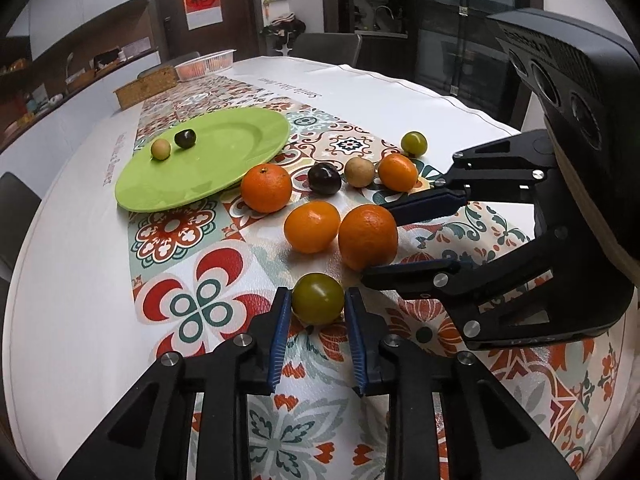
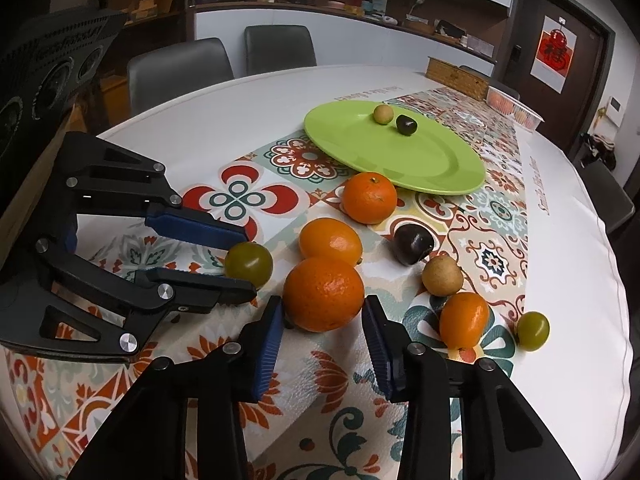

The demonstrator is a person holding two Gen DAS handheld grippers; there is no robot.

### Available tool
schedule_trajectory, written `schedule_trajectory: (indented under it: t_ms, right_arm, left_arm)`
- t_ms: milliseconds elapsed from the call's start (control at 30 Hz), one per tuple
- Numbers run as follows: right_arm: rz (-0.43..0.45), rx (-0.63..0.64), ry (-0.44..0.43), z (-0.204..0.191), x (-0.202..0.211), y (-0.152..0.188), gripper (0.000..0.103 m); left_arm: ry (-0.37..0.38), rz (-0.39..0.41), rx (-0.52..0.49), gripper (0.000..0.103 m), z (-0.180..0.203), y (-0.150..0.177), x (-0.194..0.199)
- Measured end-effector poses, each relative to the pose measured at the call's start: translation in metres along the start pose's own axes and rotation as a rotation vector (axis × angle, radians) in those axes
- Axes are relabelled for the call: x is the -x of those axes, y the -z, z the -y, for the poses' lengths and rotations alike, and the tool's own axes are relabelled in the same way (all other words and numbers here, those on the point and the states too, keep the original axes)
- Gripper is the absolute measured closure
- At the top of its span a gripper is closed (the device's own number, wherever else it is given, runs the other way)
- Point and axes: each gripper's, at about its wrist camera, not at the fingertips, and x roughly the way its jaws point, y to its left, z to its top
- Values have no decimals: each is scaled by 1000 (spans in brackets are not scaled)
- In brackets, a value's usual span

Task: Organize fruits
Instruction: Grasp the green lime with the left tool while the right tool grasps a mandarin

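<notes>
- Left gripper [image 1: 318,300]: jaws part-open around a green tomato [image 1: 317,298], no firm grip visible.
- Right gripper [image 2: 323,322]: jaws wide, flanking an orange [image 2: 323,294], apart.
- Both fruits lie near the green plate [image 2: 400,160].
- Tablecloth lettering [image 1: 290,88] unreadable.

Plate [image 1: 224,168]: lime green; oranges [image 1: 368,237]: bright orange; tomato [image 1: 318,299] at 6 o'clock: olive-green; tablecloth [image 1: 72,280]: white, red-teal floral tile pattern; gripper pads [image 1: 280,336]: blue.
</notes>
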Motion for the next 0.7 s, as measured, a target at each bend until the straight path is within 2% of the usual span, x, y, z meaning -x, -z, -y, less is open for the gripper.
schedule_trajectory:
  t_ms: [267, 700]
  right_arm:
    - [29, -59, 9, 1, 12, 2, 63]
    - [115, -128, 26, 0, 47, -1, 63]
  left_arm:
    - [-26, 21, 69, 76, -3, 2, 13]
    - [-96, 107, 178, 76, -1, -9, 48]
